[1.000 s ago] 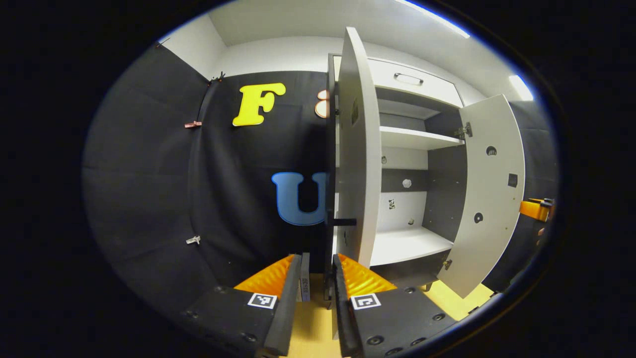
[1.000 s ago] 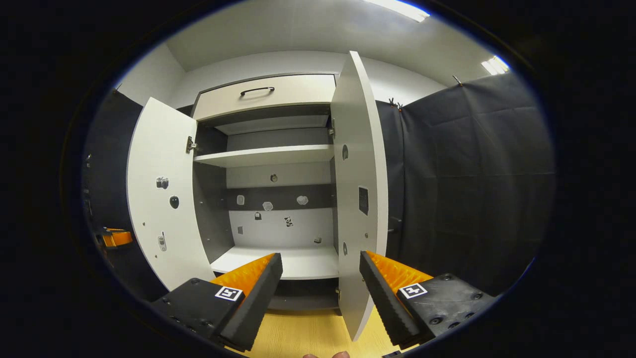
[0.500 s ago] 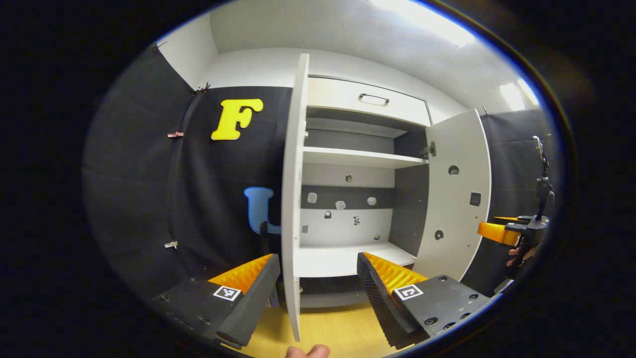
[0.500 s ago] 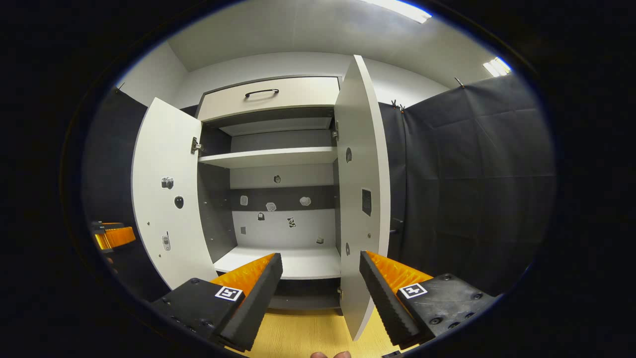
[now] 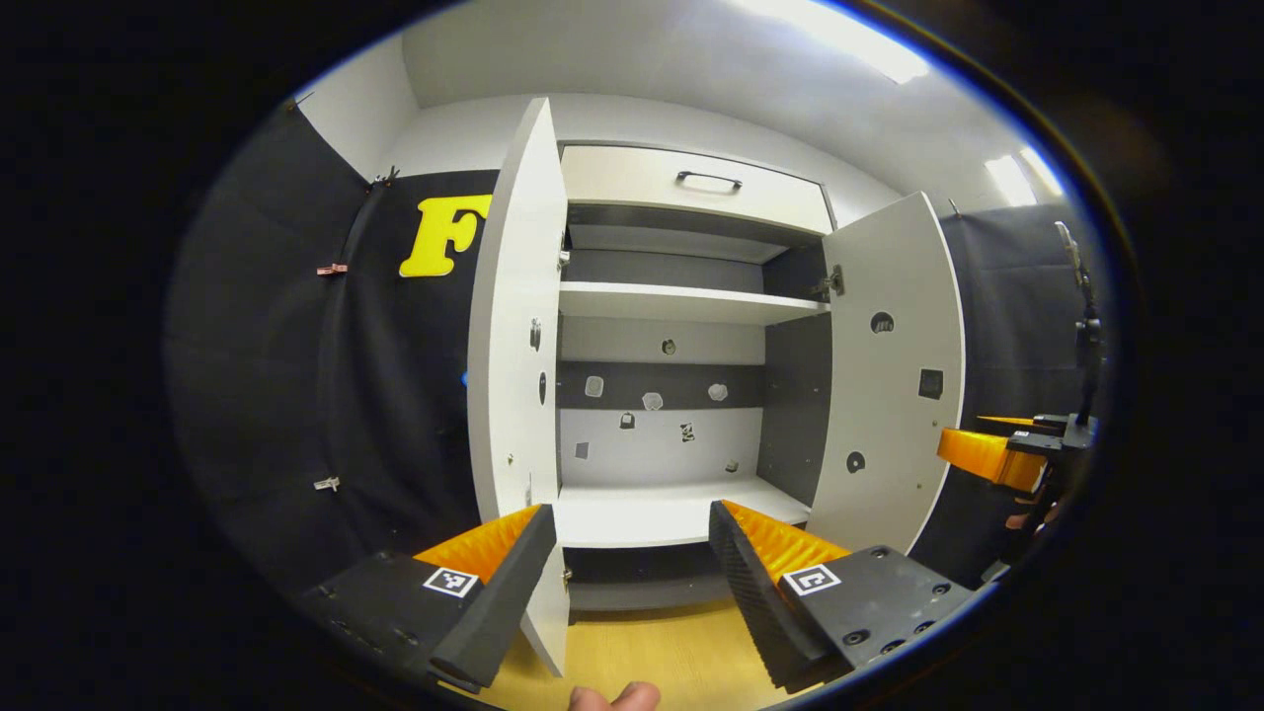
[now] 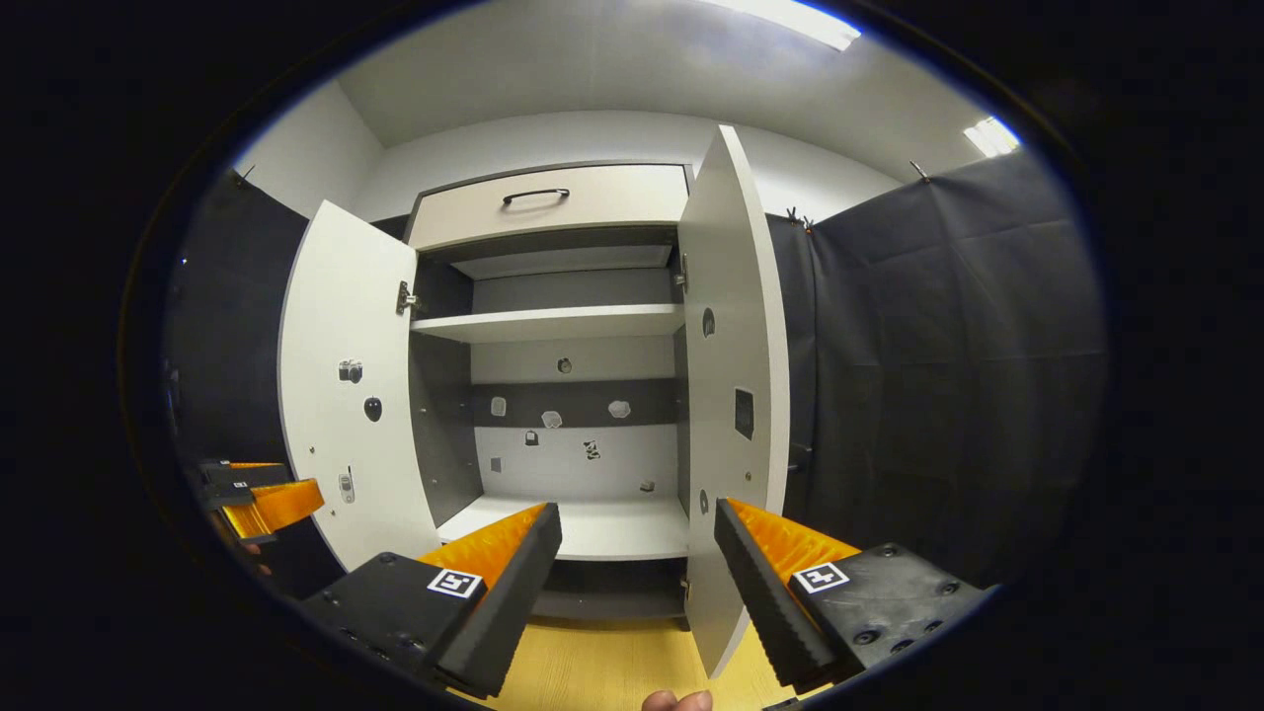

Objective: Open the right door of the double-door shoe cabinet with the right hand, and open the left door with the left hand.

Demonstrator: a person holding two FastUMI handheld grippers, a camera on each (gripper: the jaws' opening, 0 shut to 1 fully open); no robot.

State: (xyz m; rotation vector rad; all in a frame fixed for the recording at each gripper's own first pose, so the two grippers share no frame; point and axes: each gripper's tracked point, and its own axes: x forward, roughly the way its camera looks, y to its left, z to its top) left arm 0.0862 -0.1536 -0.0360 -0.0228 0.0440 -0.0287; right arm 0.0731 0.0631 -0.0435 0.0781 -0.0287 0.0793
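- Standing open on both sides, the shoe cabinet point(image 5: 681, 296) shows its shelves and back panel; judged from this, both door-opening steps are done or nearly done.
- Left door point(image 5: 513, 336): swung out toward the camera in the left gripper view, edge-on and roughly square to the cabinet front. In the right gripper view the same door point(image 6: 341, 385) is seen face-on.
- Right door point(image 6: 736, 375): swung out likewise, its lower edge just beside the right claw's fingers. In the left gripper view it point(image 5: 894, 365) is open wide.
- Left claw point(image 5: 632, 583): jaws spread wide, holding nothing, apart from the left door.
- Right claw point(image 6: 637, 583): jaws spread wide, holding nothing. It also appears at the far right of the left gripper view point(image 5: 992, 459), clear of the right door.
- Procedure for the step in hand: back each claw straight away from its door, keeping the fingers clear of the door edge so that neither door is nudged back toward shut. Confirm that each door rests open on its hinges before withdrawing fully.
- Drawer point(image 6: 548, 202) above the doors: shut, with a dark handle; not part of this task.
- Markings: small stickers on the inner door faces and back panel are too small to read. Square coded tags sit on the claw bodies; no legible text.
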